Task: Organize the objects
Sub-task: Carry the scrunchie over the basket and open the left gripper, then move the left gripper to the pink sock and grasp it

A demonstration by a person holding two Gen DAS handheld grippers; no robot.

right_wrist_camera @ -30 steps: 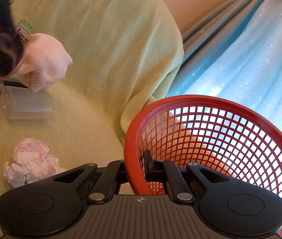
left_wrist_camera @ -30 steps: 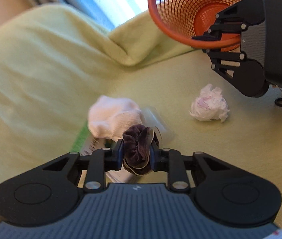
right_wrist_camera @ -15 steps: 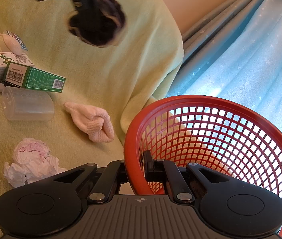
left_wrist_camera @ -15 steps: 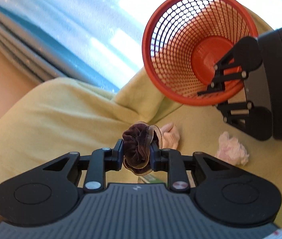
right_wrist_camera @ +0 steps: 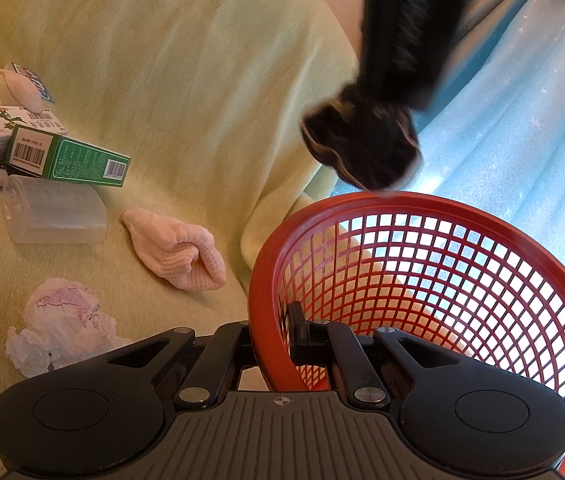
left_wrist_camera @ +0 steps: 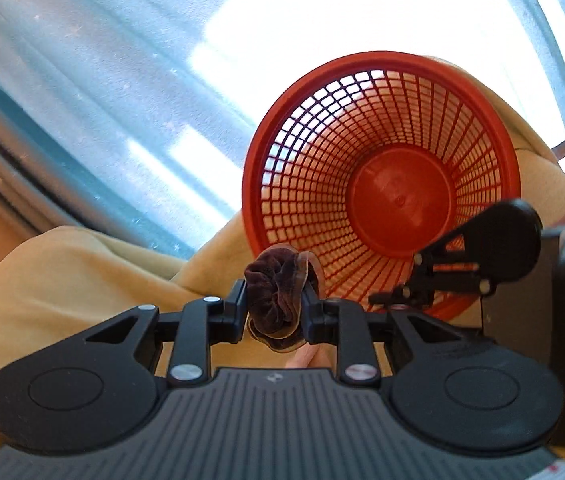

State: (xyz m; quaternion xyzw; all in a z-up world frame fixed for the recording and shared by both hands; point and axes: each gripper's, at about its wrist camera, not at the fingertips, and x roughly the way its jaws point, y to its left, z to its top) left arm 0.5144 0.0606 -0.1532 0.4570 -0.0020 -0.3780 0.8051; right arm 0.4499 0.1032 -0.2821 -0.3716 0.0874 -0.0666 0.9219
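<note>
— Why is the red basket [right_wrist_camera: 434, 280] tipped over like that instead of standing on the bed?

— The right hand-held gripper [right_wrist_camera: 278, 340] is clenched on the basket's rim, one finger inside the mesh and one outside, so the mouth tilts toward the other hand. I'd say it is being offered as a target.

— And the dark thing hanging above the basket?

— A brown velvet scrunchie [left_wrist_camera: 276, 300], pinched between the pads of the left hand-held gripper [left_wrist_camera: 275, 312]. From the right wrist view it sits just above the basket's far rim, not yet inside.

— So nothing is in the basket?

— Its bottom looks bare from the left wrist view. The next step is probably to let go of the scrunchie over the opening.

— What about the rest?

— All lying on the yellow-green blanket [right_wrist_camera: 202, 60] to the left of the basket: a pink sock [right_wrist_camera: 178, 254] nearest, a crumpled tissue [right_wrist_camera: 58, 320] beside the gripper, then a clear container [right_wrist_camera: 54, 214] and a green box [right_wrist_camera: 70, 156] farther off. Likely waiting their turn.
</note>
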